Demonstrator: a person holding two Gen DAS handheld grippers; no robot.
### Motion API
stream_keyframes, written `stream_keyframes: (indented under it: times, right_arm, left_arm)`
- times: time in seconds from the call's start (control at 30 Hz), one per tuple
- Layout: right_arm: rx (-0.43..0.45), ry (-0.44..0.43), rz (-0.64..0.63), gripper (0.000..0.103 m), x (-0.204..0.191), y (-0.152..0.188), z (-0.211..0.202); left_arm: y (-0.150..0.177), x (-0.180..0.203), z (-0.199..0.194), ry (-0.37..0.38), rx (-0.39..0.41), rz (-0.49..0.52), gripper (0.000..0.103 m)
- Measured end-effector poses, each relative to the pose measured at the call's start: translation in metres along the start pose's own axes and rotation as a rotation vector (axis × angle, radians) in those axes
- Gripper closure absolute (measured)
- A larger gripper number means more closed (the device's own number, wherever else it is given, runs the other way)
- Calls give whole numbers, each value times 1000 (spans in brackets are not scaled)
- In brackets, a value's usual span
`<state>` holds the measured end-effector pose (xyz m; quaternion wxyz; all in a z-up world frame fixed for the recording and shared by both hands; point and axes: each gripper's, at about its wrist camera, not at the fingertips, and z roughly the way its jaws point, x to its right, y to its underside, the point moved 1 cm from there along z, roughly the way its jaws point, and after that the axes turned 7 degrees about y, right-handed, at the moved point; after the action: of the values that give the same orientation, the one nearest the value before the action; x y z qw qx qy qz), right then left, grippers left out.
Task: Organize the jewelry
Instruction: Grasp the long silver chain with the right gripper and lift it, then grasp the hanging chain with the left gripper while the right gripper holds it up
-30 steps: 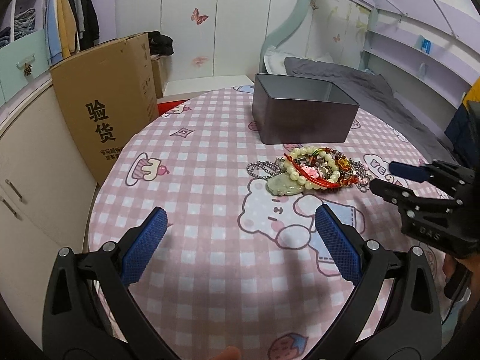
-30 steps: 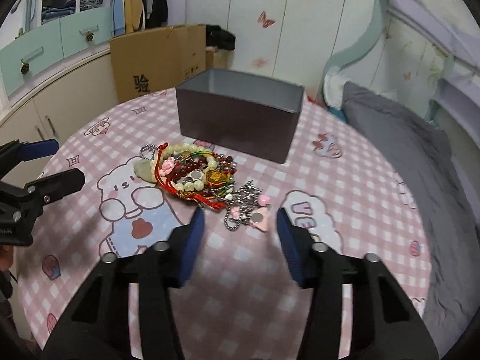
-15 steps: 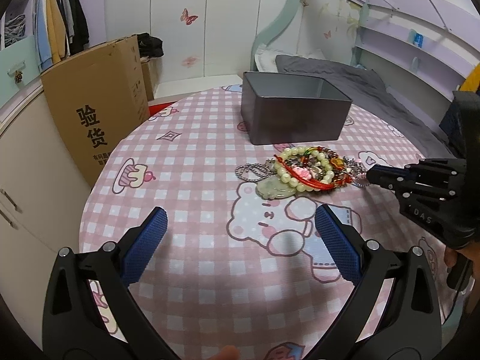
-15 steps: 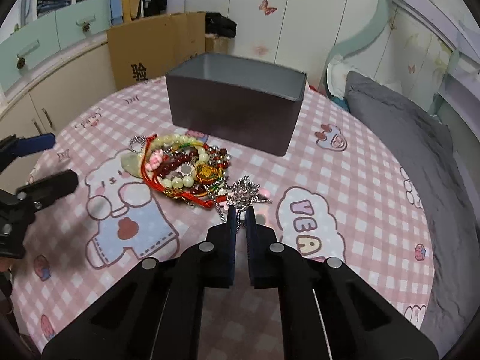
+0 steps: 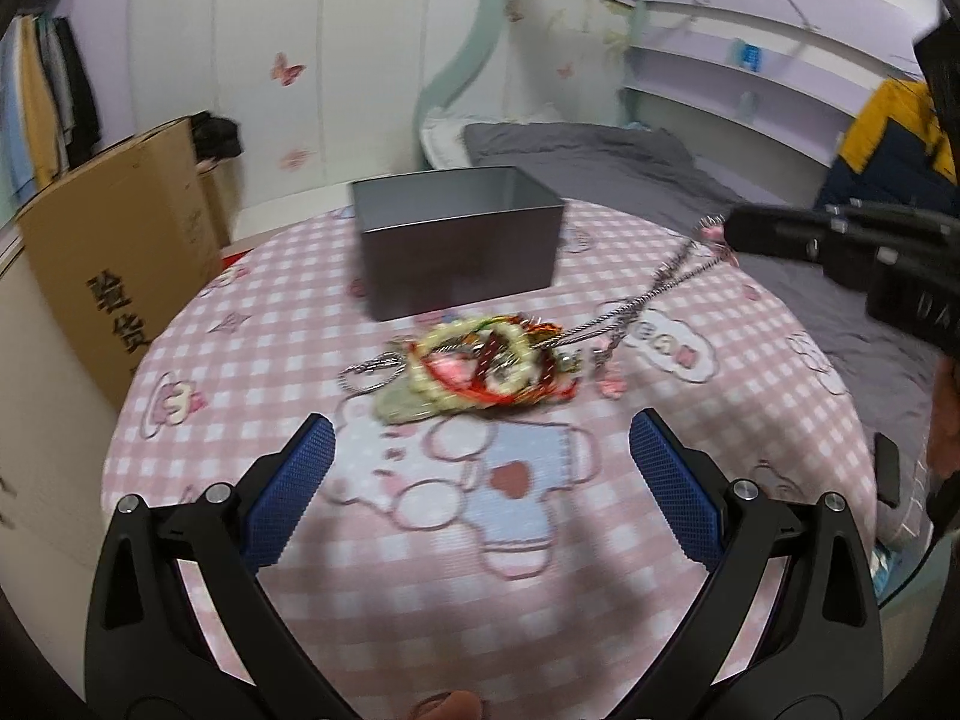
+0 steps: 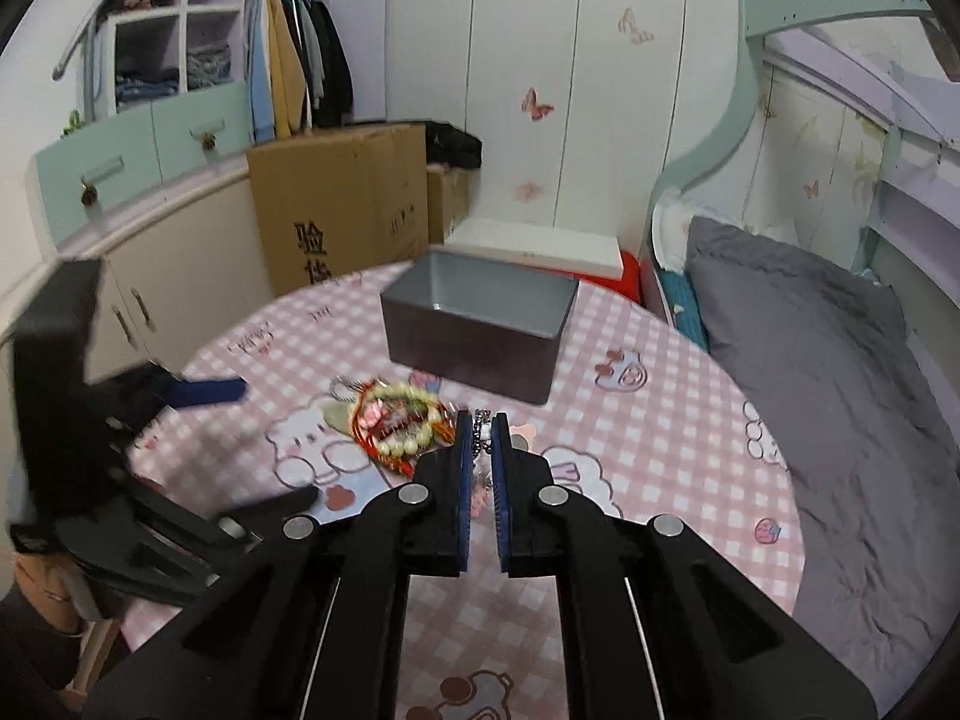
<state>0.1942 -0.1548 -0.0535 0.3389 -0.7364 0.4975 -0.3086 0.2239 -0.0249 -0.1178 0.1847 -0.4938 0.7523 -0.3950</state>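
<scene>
1. While the right gripper (image 6: 478, 427) lifts with its jaws clamped on a silver chain (image 5: 651, 294), the chain's lower end is still caught in the jewelry pile (image 5: 480, 360) on the pink checked table (image 5: 252, 354). The likely trouble is tangling: the beads and red cord could be dragged along, sliding toward the right edge or spilling apart.

2. Because the grip shows only a thin strand between the blue pads (image 6: 462, 456), the chain may slip free if the pull meets resistance, and a small pink charm (image 5: 611, 387) hanging near the table could snag.

3. With its jaws wide apart, the left gripper (image 5: 480, 480) hovers over the near part of the table and holds nothing, so nothing pins the pile down. The open grey tin (image 5: 456, 240) stands beyond the pile, at the far side of the table; its inside, as far as it shows, is bare.

4. Compared with half a second earlier, the right gripper has risen from table level, the chain now runs taut up to the right, and the pile looks shifted and blurred. A second ago those jaws were still apart, beside the pile.
</scene>
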Motion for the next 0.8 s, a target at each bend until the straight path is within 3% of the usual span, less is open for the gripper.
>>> stream_keyframes:
  times: [0.27, 0.43, 0.53, 0.6, 0.67, 0.8]
  right_arm:
    - [47, -16, -3, 102, 2, -8, -17]
    - [64, -35, 3, 102, 6, -14, -24]
    - [77, -38, -1, 102, 9, -18, -28]
    - [84, -38, -4, 102, 11, -19, -32]
    - [87, -41, -5, 102, 12, -20, -32]
    - [91, -43, -8, 102, 13, -21, -32]
  left_arm:
    - [-12, 33, 26, 119, -11, 85, 7]
    - [-22, 46, 49, 105, -52, 149, 30]
    - [-29, 41, 60, 98, -67, 133, 46]
    - [-32, 39, 65, 86, -78, 129, 63]
    - [-33, 39, 69, 92, -90, 125, 69]
    - [-36, 37, 70, 95, -90, 133, 90]
